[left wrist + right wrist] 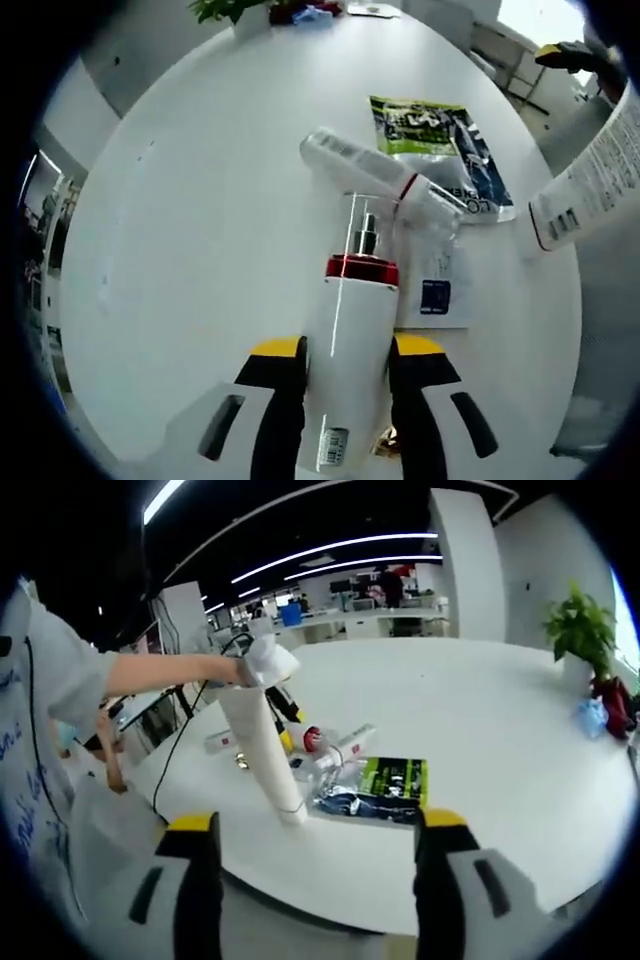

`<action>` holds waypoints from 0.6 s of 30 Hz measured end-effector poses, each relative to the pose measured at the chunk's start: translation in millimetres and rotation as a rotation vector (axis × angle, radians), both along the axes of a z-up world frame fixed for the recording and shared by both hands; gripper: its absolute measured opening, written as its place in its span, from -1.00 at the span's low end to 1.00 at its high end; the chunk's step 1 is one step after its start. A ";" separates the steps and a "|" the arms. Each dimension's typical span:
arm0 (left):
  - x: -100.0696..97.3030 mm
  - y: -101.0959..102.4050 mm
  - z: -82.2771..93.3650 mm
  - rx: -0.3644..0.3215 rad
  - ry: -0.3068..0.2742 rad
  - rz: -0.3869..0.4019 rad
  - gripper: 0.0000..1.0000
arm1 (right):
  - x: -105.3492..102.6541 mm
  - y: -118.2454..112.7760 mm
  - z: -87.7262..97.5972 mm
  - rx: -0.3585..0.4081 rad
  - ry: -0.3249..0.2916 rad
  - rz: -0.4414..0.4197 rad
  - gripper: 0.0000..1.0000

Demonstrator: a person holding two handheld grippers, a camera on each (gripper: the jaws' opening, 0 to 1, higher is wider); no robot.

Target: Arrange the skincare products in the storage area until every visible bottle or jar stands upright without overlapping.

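- My left gripper (345, 375) pinches a white pump bottle with a red collar and clear cap (352, 330) between its yellow-tipped jaws, about midway along the body, the cap pointing away from me over the white round table (200, 200).
- Just past the cap, a clear-capped white tube with a red band (375, 170) lies on its side, its far end over a flat white card with a blue square (438, 290); beyond them lies a green and dark blue foil sachet (440, 150).
- My right gripper (318, 880) is spread wide with nothing between the jaws, held off the table's near edge.
- Ahead of it a person's hand (262, 665) holds a tall white tube (262, 745) standing, slightly tilted, beside the sachet.
- I judge the step in hand to be standing the pump bottle up: next I must tip it base-down onto bare table well apart from the lying tube, then release. The lying tube waits after that.
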State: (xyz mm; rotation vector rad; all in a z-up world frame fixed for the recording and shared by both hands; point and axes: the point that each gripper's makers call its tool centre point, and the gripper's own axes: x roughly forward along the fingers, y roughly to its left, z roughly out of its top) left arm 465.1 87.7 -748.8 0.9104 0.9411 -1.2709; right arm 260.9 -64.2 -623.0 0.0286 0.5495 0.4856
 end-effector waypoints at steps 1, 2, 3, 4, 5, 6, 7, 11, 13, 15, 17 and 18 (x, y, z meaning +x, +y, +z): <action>0.0 0.2 0.1 0.001 -0.002 -0.003 -0.43 | -0.4 -0.2 0.0 -0.001 0.001 -0.001 0.59; -0.1 0.3 0.2 0.000 -0.003 -0.002 -0.44 | -0.9 -0.4 0.2 -0.001 0.001 -0.002 0.58; -0.1 0.4 0.3 -0.002 -0.007 -0.001 -0.45 | -1.6 -0.6 0.3 -0.001 0.002 -0.003 0.58; -0.3 0.3 0.6 -0.004 -0.014 -0.008 -0.46 | -1.9 -0.8 0.6 -0.001 0.002 -0.004 0.58; -1.1 0.7 0.9 -0.006 -0.027 -0.019 -0.47 | -2.4 -0.7 0.8 -0.001 0.002 -0.004 0.56; -1.2 0.8 1.0 -0.006 -0.031 -0.018 -0.47 | -2.7 -0.5 0.9 0.000 0.002 -0.004 0.55; -0.6 0.9 1.3 -0.007 -0.035 -0.009 -0.47 | -2.9 0.0 1.2 0.001 0.000 -0.004 0.53; -3.0 2.5 2.1 -0.016 -0.043 0.007 -0.49 | -3.6 2.7 1.5 0.007 0.002 0.000 0.49; -4.9 4.1 2.7 -0.030 -0.045 0.020 -0.49 | -3.8 3.8 2.8 0.009 -0.003 0.002 0.48; -5.5 5.9 2.9 -0.039 -0.052 0.031 -0.50 | -4.0 5.1 3.7 0.014 -0.006 0.007 0.47; -7.0 8.6 3.5 -0.047 -0.059 0.043 -0.50 | -4.1 5.9 4.2 0.015 -0.008 0.009 0.45; -8.0 10.3 4.4 -0.052 -0.063 0.053 -0.50 | -4.2 6.4 4.4 0.013 -0.008 0.011 0.44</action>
